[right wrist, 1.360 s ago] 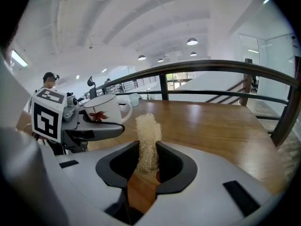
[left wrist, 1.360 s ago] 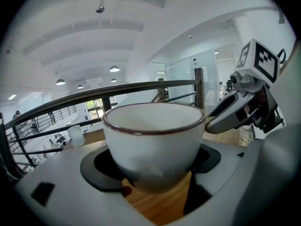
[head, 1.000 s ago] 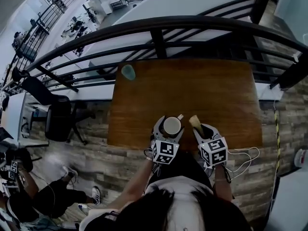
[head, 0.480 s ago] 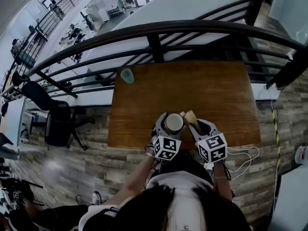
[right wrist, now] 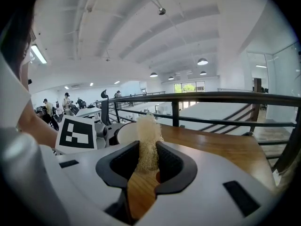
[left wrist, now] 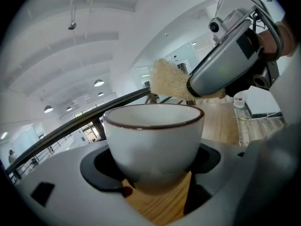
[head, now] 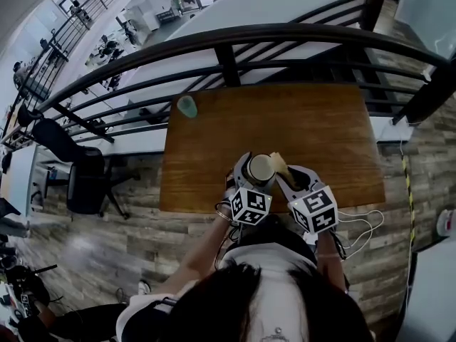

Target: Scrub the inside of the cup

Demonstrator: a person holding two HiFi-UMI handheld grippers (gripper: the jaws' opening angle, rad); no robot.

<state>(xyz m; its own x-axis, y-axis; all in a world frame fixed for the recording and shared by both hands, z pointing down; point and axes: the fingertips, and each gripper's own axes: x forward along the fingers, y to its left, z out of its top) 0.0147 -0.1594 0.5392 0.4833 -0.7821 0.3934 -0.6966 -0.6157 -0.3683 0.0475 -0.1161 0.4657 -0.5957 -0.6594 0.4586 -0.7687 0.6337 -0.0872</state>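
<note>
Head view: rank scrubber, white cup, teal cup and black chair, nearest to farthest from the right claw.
1. The scrubber, gripped in the right claw.
2. The white cup, held just to its left.
3. The teal cup, far left corner of the table.
4. The black chair, beyond the table's left edge.

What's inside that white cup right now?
Nothing shows inside the cup: its upper inner wall looks bare and white. Its near wall hides the bottom. The scrubber in the right gripper is above the rim, not inside.
</note>
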